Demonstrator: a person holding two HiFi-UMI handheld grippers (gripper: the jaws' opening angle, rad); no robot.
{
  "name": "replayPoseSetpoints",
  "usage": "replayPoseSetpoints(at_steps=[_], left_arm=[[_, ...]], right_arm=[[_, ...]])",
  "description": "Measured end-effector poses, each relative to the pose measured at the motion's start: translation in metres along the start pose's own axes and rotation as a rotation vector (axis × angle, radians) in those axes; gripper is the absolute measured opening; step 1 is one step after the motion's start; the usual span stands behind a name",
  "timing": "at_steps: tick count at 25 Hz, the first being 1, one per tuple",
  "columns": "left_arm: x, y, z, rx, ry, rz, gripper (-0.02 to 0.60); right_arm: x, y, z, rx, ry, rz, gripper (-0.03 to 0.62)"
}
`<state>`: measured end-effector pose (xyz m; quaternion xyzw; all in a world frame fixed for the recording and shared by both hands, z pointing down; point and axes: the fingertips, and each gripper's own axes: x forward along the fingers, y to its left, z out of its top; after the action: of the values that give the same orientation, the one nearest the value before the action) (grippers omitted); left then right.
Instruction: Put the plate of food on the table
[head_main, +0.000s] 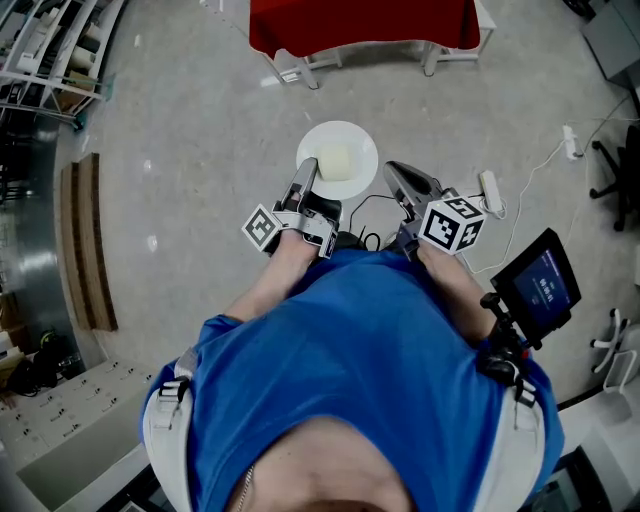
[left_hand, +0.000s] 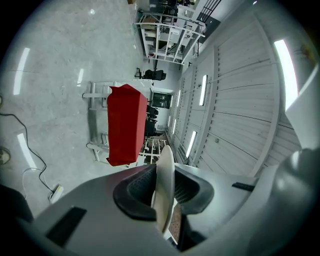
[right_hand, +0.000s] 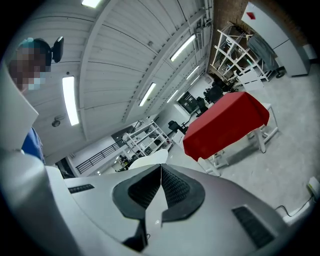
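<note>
Blue shirt up close; left gripper clamps plate rim near red table, right gripper pinched shut, empty; screen text unreadable.

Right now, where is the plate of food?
In the head view, the plate hangs above the floor just ahead of the person, its near-left edge clamped in the left gripper, with the red table farther ahead.

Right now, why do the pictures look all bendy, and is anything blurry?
Left gripper view: a fisheye lens bows the red table and ceiling lights, and the near plate looks soft. Right gripper view: same bending, dark corners, a mosaic patch at top left. Head view: sharp, even light, small glare spots on the floor.
</note>
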<state>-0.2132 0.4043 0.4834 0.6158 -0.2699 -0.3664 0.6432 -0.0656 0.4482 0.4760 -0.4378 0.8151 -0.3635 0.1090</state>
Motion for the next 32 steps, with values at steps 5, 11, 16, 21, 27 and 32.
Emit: replayPoseSetpoints(at_steps=[5,11,16,21,27,32], left_arm=[[-0.008,-0.004,0.004,0.008,-0.034,-0.008,0.067],[-0.013,-0.008,0.01,0.015,-0.046,-0.011,0.067],[-0.001,-0.021,0.018,0.008,-0.025,-0.02,0.067],[0.026,-0.02,0.031,-0.005,0.002,-0.018,0.067],[0.078,-0.008,0.079,-0.015,0.014,-0.015,0.067],[0.097,-0.011,0.111,-0.017,0.014,-0.026,0.067]], right_arm=[[0.004,0.003,-0.002,0.001,0.017,0.027,0.002],[0.009,0.01,-0.007,0.005,0.036,0.055,0.002],[0.02,0.021,0.007,0.009,0.022,0.061,0.002],[0.038,0.014,0.02,0.024,0.004,0.051,0.003],[0.099,-0.01,0.041,0.009,0.0,0.04,0.035],[0.132,-0.01,0.05,-0.008,-0.001,0.029,0.038]])
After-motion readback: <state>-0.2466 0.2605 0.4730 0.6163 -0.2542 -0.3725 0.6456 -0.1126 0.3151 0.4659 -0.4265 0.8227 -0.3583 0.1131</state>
